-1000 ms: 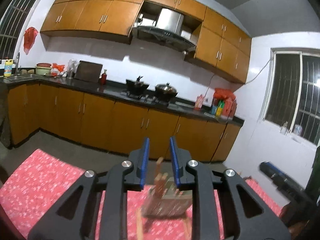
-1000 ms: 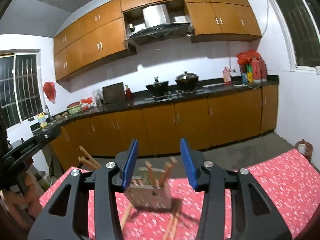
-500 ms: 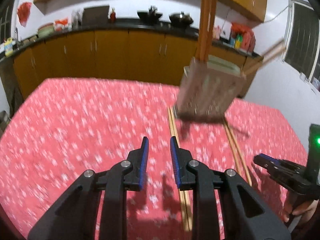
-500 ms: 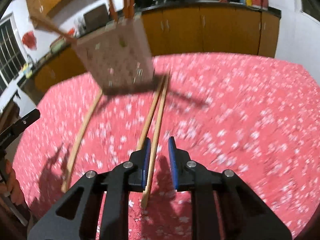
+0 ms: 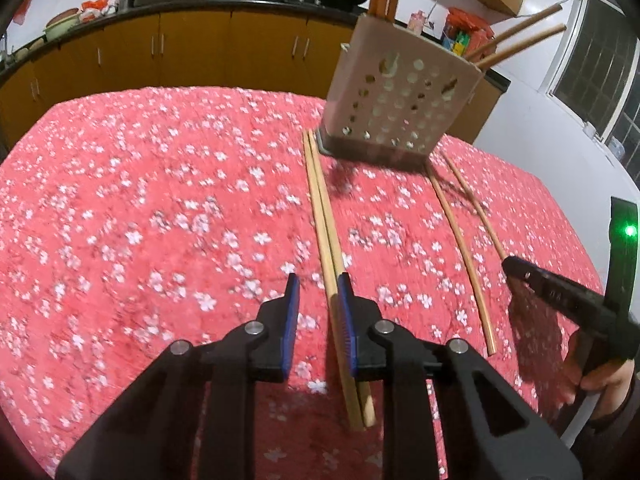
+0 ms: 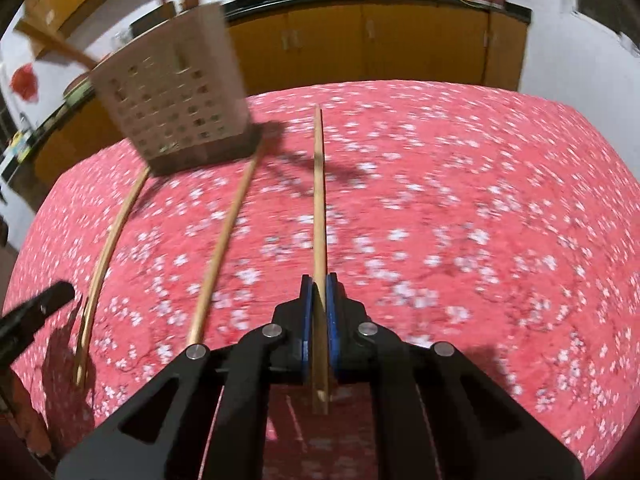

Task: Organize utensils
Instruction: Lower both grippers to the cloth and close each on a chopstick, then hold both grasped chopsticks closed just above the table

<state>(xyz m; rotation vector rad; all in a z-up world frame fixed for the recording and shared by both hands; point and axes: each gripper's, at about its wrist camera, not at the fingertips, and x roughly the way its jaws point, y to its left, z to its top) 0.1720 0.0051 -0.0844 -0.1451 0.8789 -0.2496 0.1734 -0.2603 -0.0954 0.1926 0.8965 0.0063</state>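
**Right gripper pinches one chopstick; left gripper spread over a pair**

The right gripper [image 6: 319, 294] has its blue pads pressed against a single wooden chopstick [image 6: 318, 216], which runs straight ahead from between the fingers, its near end poking back past the pads. Left of that tool, two more loose chopsticks [image 6: 222, 240] lie on the red flowered tablecloth [image 6: 460, 208], both pointing ahead toward the holder.

The left gripper [image 5: 318, 300] is spread, its fingers apart above the cloth. A pair of chopsticks [image 5: 326, 232] lying side by side passes between the fingers, close against the right-hand pad; whether the pad touches them I cannot tell. Farther right of this tool lie two separate sticks [image 5: 460, 232].

Ahead of both tools stands the white perforated utensil holder [image 5: 400, 96], with several chopsticks rising out of its top. Beyond it are orange kitchen cabinets [image 5: 192, 52] under a dark counter.
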